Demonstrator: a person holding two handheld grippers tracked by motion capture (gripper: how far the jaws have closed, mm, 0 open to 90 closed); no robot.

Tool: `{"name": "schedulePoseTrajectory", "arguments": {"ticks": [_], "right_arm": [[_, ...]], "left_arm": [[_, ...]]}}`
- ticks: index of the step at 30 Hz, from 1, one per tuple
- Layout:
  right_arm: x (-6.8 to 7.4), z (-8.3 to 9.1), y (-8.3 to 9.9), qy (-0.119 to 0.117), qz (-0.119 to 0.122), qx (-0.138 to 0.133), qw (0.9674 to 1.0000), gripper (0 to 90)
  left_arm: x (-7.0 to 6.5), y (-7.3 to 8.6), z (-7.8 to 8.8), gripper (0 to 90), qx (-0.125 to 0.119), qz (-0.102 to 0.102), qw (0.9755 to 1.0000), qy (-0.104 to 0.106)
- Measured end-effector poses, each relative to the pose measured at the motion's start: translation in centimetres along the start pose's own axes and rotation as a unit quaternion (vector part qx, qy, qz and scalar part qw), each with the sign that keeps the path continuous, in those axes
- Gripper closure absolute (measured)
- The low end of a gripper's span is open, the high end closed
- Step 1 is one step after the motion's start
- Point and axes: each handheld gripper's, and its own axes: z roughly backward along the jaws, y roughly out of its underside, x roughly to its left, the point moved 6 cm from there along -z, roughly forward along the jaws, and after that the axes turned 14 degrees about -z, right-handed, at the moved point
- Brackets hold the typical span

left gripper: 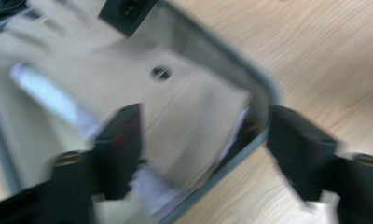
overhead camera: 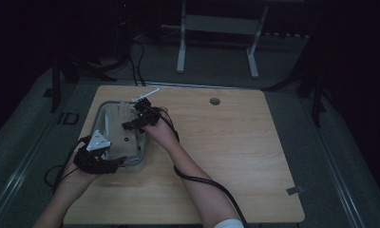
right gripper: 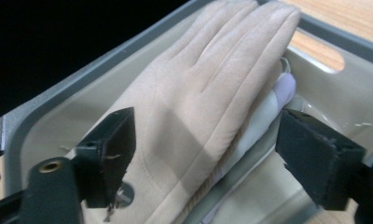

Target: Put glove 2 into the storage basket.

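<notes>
Right gripper (right gripper: 203, 158) open over glove (right gripper: 208, 88) — beige, flat (fingers together) in tray (right gripper: 54, 98).

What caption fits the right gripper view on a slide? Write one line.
Open right gripper poised over a beige glove lying in a grey-rimmed tray on the wooden table.

A light wooden table (overhead camera: 235, 156) with a round grommet hole (overhead camera: 214, 101) stands before a white frame (overhead camera: 216, 33) on grey floor (overhead camera: 292, 71).
</notes>
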Motion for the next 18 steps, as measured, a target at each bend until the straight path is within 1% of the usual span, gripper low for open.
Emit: {"name": "schedulePoseTrajectory", "arguments": {"ticks": [2,3,4,5,7,9,10,12,14,16,18], "right_arm": [[0.0,0.7,0.2,0.000,0.007,-0.007,0.9999,19.9],[0.0,1.1,0.3,0.001,0.014,-0.010,0.9999,19.9],[0.0,1.1,0.3,0.001,0.014,-0.010,0.9999,19.9],[-0.1,1.4,0.5,0.002,0.014,-0.011,0.9998,19.8],[-0.4,2.5,1.3,0.001,0.020,-0.012,0.9997,19.7],[-0.5,2.8,1.4,0.002,0.021,-0.013,0.9997,19.7],[-0.8,3.5,1.8,0.000,0.021,-0.018,0.9996,19.2],[-0.9,3.8,2.0,0.003,0.023,-0.020,0.9995,19.2],[-1.3,4.3,2.4,0.009,0.028,-0.020,0.9994,19.2],[-1.7,4.8,2.8,0.013,0.033,-0.020,0.9992,18.9],[-2.2,5.3,3.2,0.014,0.030,-0.022,0.9992,18.6]], "left_arm": [[-0.3,-0.4,-0.2,22.9,-0.018,0.009,0.9997,0.012],[-0.4,-0.6,-0.5,18.7,-0.015,0.009,0.9998,0.013],[-0.4,-0.6,-0.5,16.0,-0.015,0.009,0.9998,0.013],[-0.8,-0.8,-0.9,16.0,-0.017,0.002,0.9997,0.014],[-1.4,-1.2,-1.5,16.0,-0.024,0.000,0.9996,0.016],[-1.7,-1.3,-1.7,16.0,-0.027,-0.004,0.9995,0.015],[-1.9,-1.4,-1.9,16.0,-0.032,-0.004,0.9994,0.013],[-2.2,-1.7,-2.3,16.0,-0.036,-0.002,0.9992,0.016],[-2.5,-2.0,-2.7,16.0,-0.034,-0.004,0.9992,0.022],[-2.8,-2.3,-3.0,16.0,-0.036,-0.004,0.9991,0.023],[-3.2,-2.6,-3.3,16.0,-0.040,-0.005,0.9989,0.025]]}}
